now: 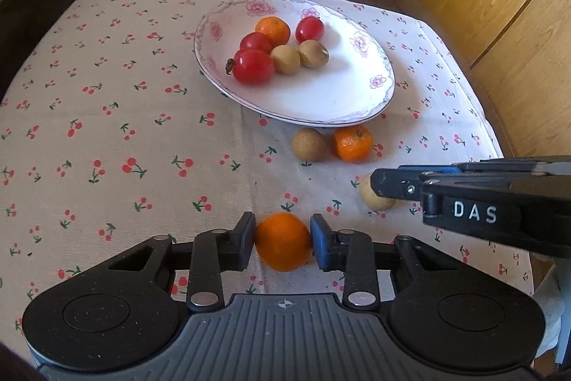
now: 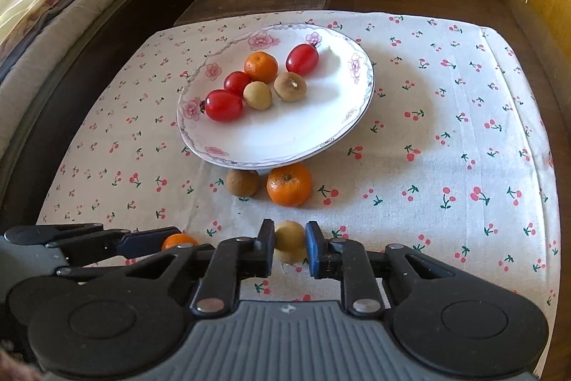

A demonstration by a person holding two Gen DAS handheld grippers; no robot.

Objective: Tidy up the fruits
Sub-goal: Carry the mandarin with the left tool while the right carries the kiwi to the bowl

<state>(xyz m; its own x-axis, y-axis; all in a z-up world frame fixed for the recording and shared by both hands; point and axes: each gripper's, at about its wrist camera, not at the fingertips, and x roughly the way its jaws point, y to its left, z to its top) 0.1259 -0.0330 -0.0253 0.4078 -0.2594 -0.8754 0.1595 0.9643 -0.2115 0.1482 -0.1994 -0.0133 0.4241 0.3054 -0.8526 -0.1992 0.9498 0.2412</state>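
Table — covered by a cherry-print cloth (image 1: 107,131). On the cloth lay a flowered white plate (image 1: 357,102), off-centre; just before its near rim, a brown fruit (image 1: 308,144) beside an orange (image 1: 352,144); nearer still, an orange fruit (image 1: 283,241) and a yellowish fruit (image 2: 289,240) — well apart.

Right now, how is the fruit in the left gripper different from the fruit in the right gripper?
The left gripper is shut on an orange mandarin; the right gripper is shut on a pale yellowish-brown fruit. The orange mandarin looks larger and fills the gap between its fingers; the pale yellowish-brown fruit is smaller. Both are roundish, are low over the cherry-print tablecloth, and are outside the plate.
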